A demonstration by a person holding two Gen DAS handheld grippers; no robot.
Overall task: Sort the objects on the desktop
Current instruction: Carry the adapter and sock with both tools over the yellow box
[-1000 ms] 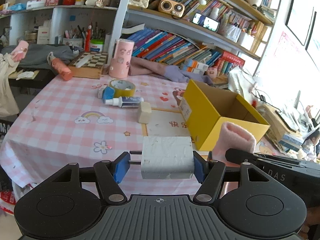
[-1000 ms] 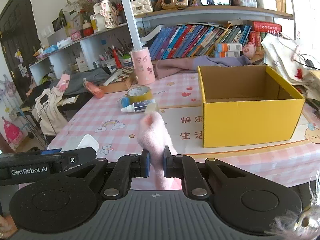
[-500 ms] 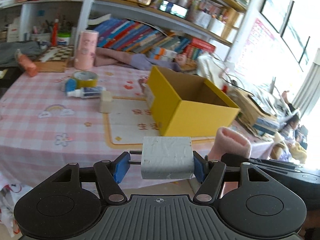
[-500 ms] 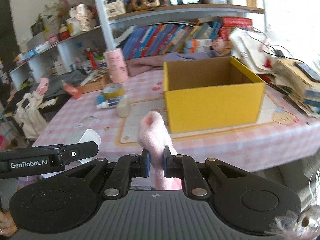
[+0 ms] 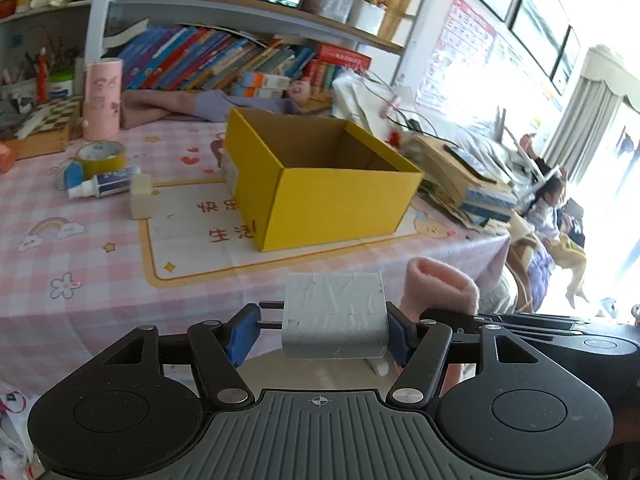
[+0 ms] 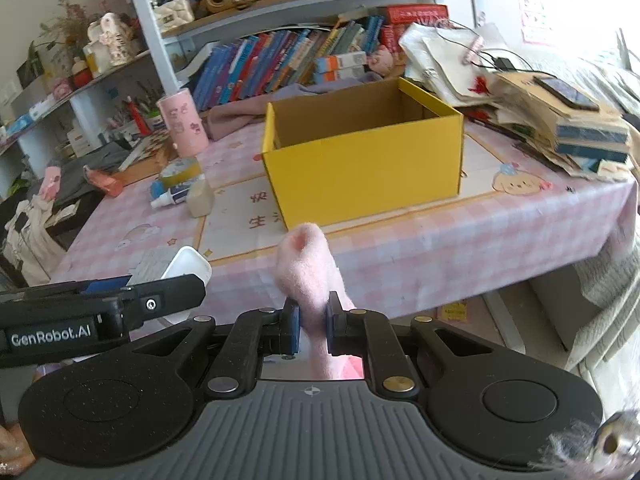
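Note:
My left gripper (image 5: 320, 330) is shut on a white plug charger (image 5: 334, 314), held off the table's near edge. My right gripper (image 6: 313, 326) is shut on a pink fuzzy sock (image 6: 308, 266), also in front of the table edge; the sock shows in the left wrist view (image 5: 440, 286) just right of the charger. An open yellow cardboard box (image 5: 320, 184) stands on the pink checked tablecloth (image 5: 80, 248); it also shows in the right wrist view (image 6: 360, 160), and the part of its inside I see looks empty. The charger shows at left in the right wrist view (image 6: 186, 266).
On the table's left lie a yellow tape roll (image 5: 100, 156), a glue bottle (image 5: 104, 184), a small cream block (image 5: 141, 196) and a pink cylinder (image 5: 102, 98). A stack of books and papers (image 6: 560, 124) sits right of the box. Bookshelves (image 5: 224, 52) stand behind.
Both grippers have swung right and pulled back past the table's near edge with their objects still held. The yellow box now lies ahead at centre.

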